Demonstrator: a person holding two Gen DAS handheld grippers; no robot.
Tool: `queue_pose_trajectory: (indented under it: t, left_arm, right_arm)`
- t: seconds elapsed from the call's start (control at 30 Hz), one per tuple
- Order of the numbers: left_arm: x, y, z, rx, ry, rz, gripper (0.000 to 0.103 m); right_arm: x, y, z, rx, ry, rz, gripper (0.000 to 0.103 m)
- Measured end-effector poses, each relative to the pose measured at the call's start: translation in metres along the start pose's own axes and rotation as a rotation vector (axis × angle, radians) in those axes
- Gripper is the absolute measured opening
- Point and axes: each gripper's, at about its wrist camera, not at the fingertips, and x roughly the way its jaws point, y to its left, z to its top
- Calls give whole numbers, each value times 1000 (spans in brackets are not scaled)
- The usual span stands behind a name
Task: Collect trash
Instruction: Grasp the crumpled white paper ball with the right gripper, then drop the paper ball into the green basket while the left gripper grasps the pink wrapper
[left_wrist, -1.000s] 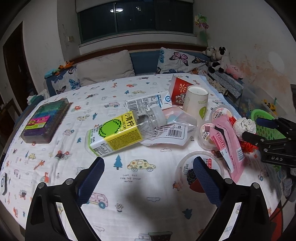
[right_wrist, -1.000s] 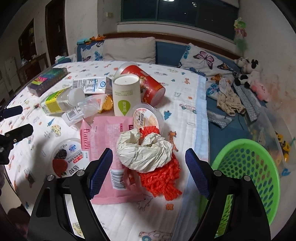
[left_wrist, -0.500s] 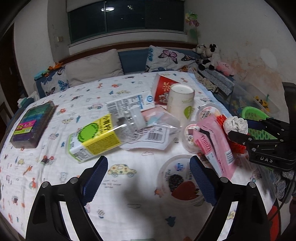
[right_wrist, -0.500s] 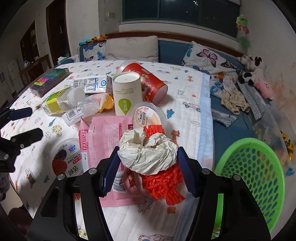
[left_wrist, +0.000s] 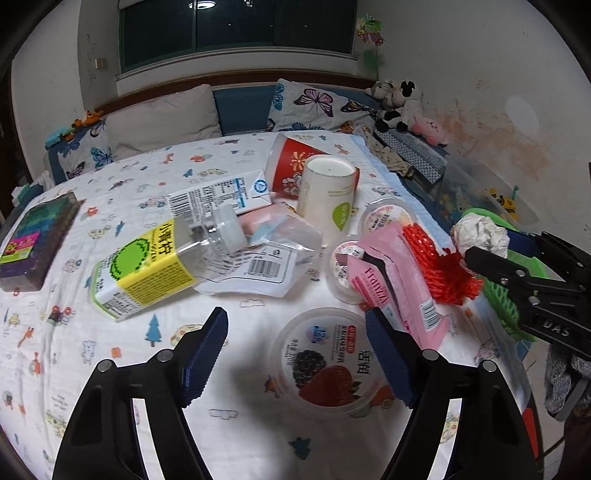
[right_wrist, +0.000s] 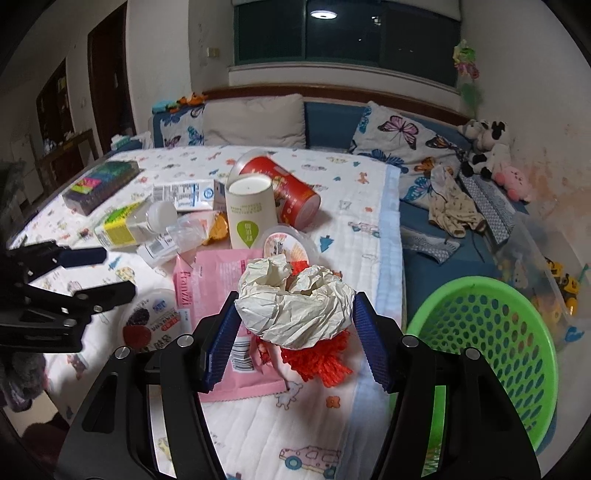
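Note:
A crumpled white paper ball (right_wrist: 295, 306) sits between the blue pads of my right gripper (right_wrist: 295, 325), which is shut on it and holds it just above a red mesh net (right_wrist: 317, 362). In the left wrist view, the same ball (left_wrist: 480, 234) hangs at the far right. My left gripper (left_wrist: 295, 321) hovers over the bed, its jaws closing. A round berry yogurt cup (left_wrist: 325, 365) lies flat between them near the right pad, untouched. A green basket (right_wrist: 517, 332) stands right of the bed.
More trash lies on the printed sheet (left_wrist: 110, 350): a bottle with a yellow-green label (left_wrist: 147, 269), a milk carton (left_wrist: 218, 195), a white paper cup (left_wrist: 328, 192), a red cup (left_wrist: 291, 162), a pink wrapper (left_wrist: 395, 280) and a clear bag (left_wrist: 258, 266). A dark box (left_wrist: 29, 240) sits far left.
My right gripper shut on the paper ball and raised it slightly off the red mesh. My left gripper moved right over the yogurt cup, and its jaws narrowed.

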Motion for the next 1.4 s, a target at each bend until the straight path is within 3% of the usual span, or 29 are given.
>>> queue_pose_trajectory:
  t: [0.33,0.83,1.1,1.4]
  left_arm:
    - [18,-14,4,-4,47,-91,73]
    - [56,-38,15,-59,136,-195,71]
    - [63,-45,13,-75,160,-214,56]
    - [57,-44,7,-84,152,-261,24]
  right_arm:
    - [-34,-14,-7,54,-55,-43,62]
    - [-43,-55,-40,144,-32,-119,62]
    - [-44,-74,-59,193,-13,-150,62]
    - [-45,-91,-78,244,11,-182,62]
